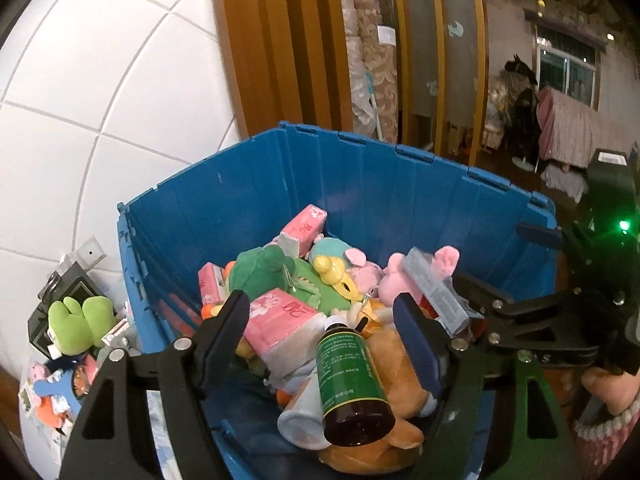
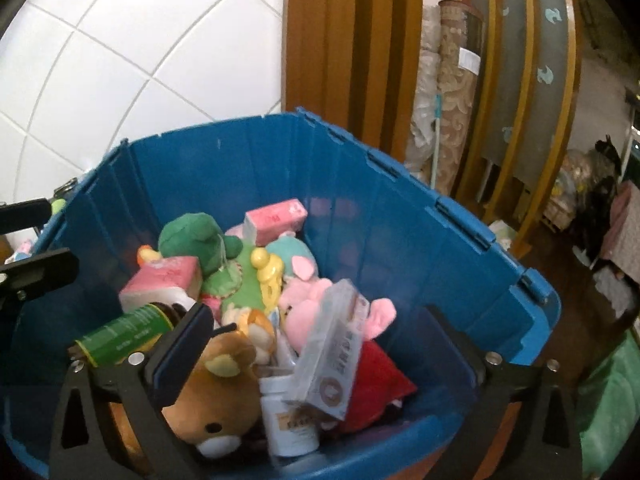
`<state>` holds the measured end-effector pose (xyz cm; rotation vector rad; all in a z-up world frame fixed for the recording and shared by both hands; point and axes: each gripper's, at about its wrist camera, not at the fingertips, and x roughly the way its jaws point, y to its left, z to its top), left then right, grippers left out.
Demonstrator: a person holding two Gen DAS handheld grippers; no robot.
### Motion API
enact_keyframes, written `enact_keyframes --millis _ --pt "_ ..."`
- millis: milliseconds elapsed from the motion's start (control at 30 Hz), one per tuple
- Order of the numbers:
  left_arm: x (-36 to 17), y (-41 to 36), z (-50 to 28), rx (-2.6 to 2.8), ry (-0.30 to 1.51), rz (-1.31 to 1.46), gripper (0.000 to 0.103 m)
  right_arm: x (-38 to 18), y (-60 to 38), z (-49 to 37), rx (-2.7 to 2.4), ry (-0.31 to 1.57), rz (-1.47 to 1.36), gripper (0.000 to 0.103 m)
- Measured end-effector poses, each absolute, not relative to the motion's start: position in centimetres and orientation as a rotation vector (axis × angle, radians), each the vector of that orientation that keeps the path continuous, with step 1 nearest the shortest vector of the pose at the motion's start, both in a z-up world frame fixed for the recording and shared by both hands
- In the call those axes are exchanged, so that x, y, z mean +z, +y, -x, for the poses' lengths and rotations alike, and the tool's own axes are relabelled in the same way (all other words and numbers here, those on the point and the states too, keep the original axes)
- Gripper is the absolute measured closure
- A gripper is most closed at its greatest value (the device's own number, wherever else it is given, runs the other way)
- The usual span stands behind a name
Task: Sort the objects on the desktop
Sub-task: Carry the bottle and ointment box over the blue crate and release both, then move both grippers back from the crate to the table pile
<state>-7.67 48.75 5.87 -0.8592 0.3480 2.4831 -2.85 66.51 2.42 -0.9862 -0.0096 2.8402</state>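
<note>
White glossy wall tiles (image 1: 100, 92) and ribbed wooden panels (image 2: 348, 48) backed the scene.

Both claws hung over a blue ribbed plastic bin (image 1: 360, 184).

The left claw (image 1: 332, 332) stood apart, gripping nothing. Between its flat dark pads lay a cylindrical brown glass bottle (image 1: 352, 380) with a green label, free of both. Under the bottle lay a soft brown plush bear (image 2: 216, 396); beyond it a crinkly pink tissue pack (image 1: 280, 320), one of four pink packs in sight.

The right claw (image 2: 328, 360) stood wide apart, empty. A clear, rigid rectangular box (image 2: 332, 356) lay tilted between its fingers, against a fuzzy pink plush pig (image 2: 308, 304). Nearer stood one white plastic jar (image 2: 288, 420).
</note>
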Motion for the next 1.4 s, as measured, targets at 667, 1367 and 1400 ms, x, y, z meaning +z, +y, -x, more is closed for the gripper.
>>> enact_keyframes --millis 667,1367,1400 --pt "6.8 27.0 6.1 2.786 -0.004 0.725 0.021 10.2 51.9 -2.1 3.132 -0.057 0.724 0.0" --pt "-5.6 -12.6 20.5 3.03 -0.344 1.38 0.021 0.5 23.2 21.6 3.136 -0.035 1.33 0.0" --pt "-6.2 -14.0 21.8 3.027 -0.374 1.42 0.021 -0.4 22.8 23.6 3.136 -0.005 1.369 0.0"
